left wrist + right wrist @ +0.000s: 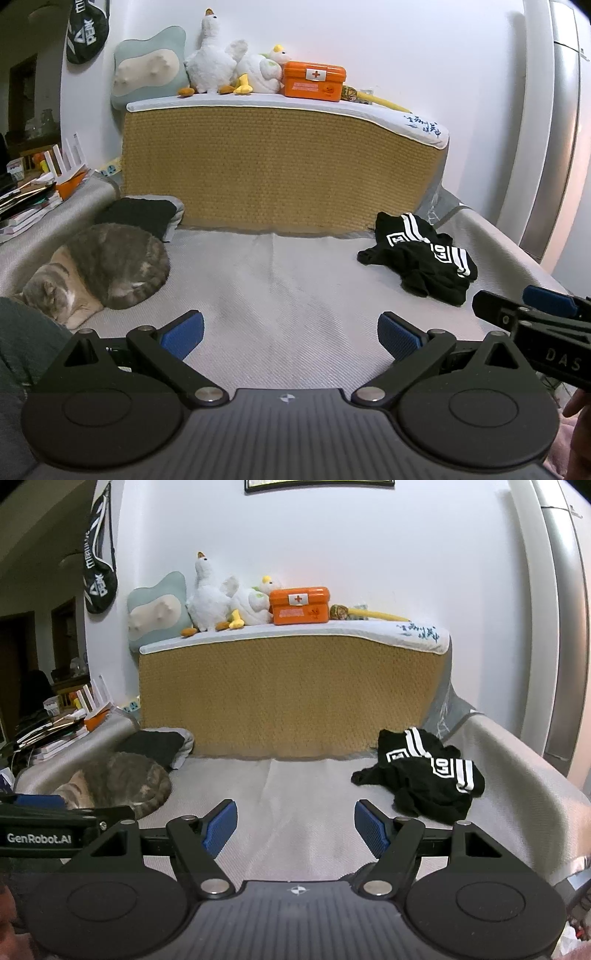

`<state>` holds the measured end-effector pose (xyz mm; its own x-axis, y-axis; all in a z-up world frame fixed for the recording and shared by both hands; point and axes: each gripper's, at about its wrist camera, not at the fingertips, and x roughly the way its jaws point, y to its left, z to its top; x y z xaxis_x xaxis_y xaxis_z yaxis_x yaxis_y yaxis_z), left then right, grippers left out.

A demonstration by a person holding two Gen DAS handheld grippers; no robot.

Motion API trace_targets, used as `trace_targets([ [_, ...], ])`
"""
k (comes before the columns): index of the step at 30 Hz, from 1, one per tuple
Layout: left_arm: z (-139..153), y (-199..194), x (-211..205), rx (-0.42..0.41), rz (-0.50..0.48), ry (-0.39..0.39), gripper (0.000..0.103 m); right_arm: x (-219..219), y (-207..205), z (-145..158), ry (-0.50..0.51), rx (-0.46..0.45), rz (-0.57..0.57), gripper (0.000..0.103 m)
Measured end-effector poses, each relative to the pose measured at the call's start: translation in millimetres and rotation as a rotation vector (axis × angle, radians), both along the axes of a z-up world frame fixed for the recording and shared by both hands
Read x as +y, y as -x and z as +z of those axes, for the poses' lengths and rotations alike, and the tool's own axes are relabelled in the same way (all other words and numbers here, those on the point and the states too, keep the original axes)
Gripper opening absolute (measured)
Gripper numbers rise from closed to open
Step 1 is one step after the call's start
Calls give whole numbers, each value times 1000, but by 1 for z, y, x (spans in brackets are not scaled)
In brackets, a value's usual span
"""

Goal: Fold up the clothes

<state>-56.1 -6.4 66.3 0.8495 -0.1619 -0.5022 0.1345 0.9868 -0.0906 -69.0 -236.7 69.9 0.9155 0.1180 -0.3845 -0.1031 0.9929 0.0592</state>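
Fingers of the left gripper (290, 334) and the right gripper (295, 827) are spread wide with nothing held between the blue pads (184, 334), and both are poised above the bare middle of the grey couch cover (280, 266). A crumpled black garment with white stripes (421, 254) is located on the right of the seat, near the woven tan backrest (280, 166) and well apart from both grippers. A grey tabby cat (107, 269) is curled on the left of the seat, just beside a dark folded cloth (144, 214), and plush ducks (221, 62) and an orange first-aid box (314, 81) are set on top of the backrest.
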Motion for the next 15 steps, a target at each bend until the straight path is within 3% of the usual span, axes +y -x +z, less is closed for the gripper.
trace_targets([
  [15, -11, -4, -1, 31, 22, 10, 103, -3, -3, -13, 8, 15, -5, 75],
])
